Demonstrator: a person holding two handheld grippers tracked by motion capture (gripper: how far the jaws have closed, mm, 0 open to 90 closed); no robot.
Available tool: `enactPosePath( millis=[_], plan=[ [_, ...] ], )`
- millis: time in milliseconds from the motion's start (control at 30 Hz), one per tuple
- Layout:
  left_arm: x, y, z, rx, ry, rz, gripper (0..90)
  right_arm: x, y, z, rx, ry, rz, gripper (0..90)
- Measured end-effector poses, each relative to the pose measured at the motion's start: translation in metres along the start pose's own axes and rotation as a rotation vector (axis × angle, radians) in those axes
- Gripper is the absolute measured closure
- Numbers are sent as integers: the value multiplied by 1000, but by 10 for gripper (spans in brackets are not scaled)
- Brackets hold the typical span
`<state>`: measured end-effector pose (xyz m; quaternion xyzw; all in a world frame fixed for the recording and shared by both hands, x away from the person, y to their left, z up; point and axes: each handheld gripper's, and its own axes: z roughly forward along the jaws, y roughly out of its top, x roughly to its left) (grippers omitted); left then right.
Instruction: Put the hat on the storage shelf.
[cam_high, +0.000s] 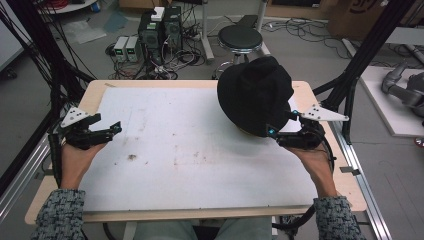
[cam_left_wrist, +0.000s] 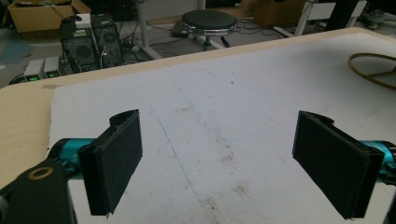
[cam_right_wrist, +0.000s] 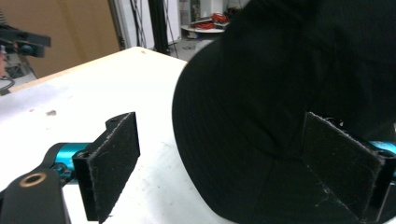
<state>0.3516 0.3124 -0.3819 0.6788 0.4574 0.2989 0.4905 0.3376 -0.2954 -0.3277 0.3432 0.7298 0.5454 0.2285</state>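
Clerk: Workshop floor behind, cables and a round stool (cam_high: 240, 37); item one, the desk (cam_high: 95, 90)?

Me: Pale wood rim, topped by a white foam-like sheet (cam_high: 190, 150), scuffed and stained, flat.

Clerk: Item two?

Me: Black cap (cam_high: 255, 95), soft woven cloth, domed crown, lying at the far right of the sheet. Its brim seems to point toward me, though the high view is too dark to be sure.

Clerk: Tools?

Me: My right hand-held gripper (cam_right_wrist: 233, 163), felt-faced jaws spread wide, straddling the cap's edge, nothing pinched. My left hand-held gripper (cam_left_wrist: 217, 163), jaws likewise apart, over bare sheet well away.

Clerk: Progress?

Me: Early, I judge: cap approached, not yet grasped or lifted.
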Motion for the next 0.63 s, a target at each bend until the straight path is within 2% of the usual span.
enactPosePath(
  millis=[167,200,233,333,633],
  plan=[
    [0,0,0,1,0,-3,163,0,-11,0,-6,14,20,119],
    [-1,0,1,0,-1,-5,162,-1,-13,1,7,11,21,119],
    [-1,0,1,0,-2,-3,163,0,-14,2,24,-5,8,119],
    [-1,0,0,-2,-2,-4,162,0,-15,2,9,6,19,119],
    [-1,-1,2,3,-4,-1,163,1,-16,5,21,9,12,119]
  ],
)
